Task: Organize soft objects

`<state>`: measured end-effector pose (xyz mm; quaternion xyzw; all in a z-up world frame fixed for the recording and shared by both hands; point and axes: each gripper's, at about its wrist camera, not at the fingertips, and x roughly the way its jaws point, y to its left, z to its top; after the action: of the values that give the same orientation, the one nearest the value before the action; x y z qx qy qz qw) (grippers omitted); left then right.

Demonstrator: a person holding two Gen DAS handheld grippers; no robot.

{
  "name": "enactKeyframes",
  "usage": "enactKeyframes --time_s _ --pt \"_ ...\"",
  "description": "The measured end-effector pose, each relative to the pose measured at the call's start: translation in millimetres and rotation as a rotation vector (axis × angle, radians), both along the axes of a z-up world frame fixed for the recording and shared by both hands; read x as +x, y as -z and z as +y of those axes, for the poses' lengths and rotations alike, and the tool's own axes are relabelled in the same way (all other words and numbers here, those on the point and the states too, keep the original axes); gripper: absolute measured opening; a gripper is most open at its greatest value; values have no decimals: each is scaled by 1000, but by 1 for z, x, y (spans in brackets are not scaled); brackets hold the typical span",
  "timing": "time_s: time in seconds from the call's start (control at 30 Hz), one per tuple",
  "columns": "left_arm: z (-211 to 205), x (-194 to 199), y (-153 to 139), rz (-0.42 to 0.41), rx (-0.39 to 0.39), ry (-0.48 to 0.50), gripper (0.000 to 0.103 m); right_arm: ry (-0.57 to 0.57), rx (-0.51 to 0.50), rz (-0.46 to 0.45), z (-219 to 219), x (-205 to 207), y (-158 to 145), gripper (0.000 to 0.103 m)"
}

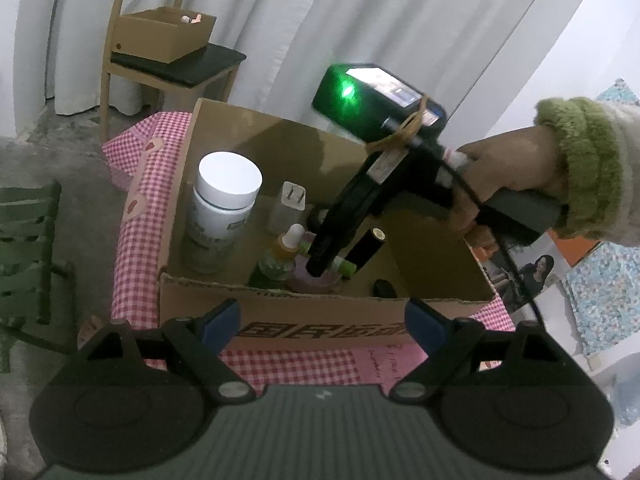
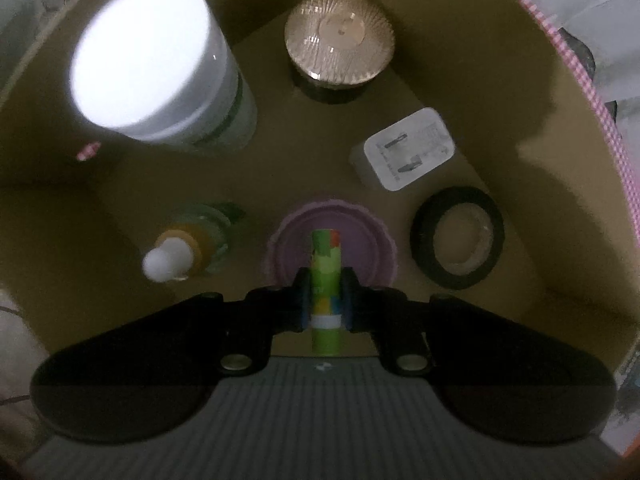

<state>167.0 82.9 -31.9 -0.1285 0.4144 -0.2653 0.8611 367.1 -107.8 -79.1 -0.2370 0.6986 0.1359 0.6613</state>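
Several small items stand in the open cardboard box (image 1: 280,316), so the sorting looks to be mid-way at best: one piece is in a grip and the rest sit untouched on the box floor. Whether each of them counts as soft I cannot judge from these dim views; most look rigid.

Going left to right inside the box, seen from the right wrist: a tall white-capped bottle (image 2: 160,68) stands in the far left corner, and nearer, a small dropper bottle (image 2: 180,252) with a white bulb. In the middle sits a purple scalloped lid or dish (image 2: 288,244), and behind it a jar with a ribbed, shiny cap (image 2: 340,40). Further right lies a white plug adapter (image 2: 404,148), prongs up, then a roll of black tape (image 2: 456,236) lying flat near the right wall.

The right hand-held gripper (image 2: 325,296) points straight down into the box, clamped on a slim green tube (image 2: 325,264) with coloured patches, held directly above the purple dish; I cannot tell whether the tube's end touches it.

The left hand-held gripper (image 1: 324,320) hangs outside the near wall of the box with its pads wide apart and nothing between them, over the pink checked surface (image 1: 144,208).

A second cardboard box (image 1: 164,36) rests on a chair in the background, with something pale showing inside; it may be the destination.
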Motion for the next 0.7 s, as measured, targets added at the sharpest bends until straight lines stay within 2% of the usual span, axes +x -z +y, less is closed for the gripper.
enactKeyframes --time_s 0.2,0.3,0.5,0.6,0.7 --pt "0 -5 -10 -19 12 -13 90 36 71 -86 -12 -13 -48 14" --pt "-2 -8 -16 -27 18 -16 90 59 116 -148 -16 -18 -87 14" --pt "-8 -16 -24 -41 20 -15 90 108 139 -263 -40 -35 -142 14" --pt "-10 -18 -26 -41 18 -11 90 159 123 -280 -64 -36 -148 14" --pt "-14 -18 -27 -42 25 -9 90 203 102 -258 -90 -33 -130 14"
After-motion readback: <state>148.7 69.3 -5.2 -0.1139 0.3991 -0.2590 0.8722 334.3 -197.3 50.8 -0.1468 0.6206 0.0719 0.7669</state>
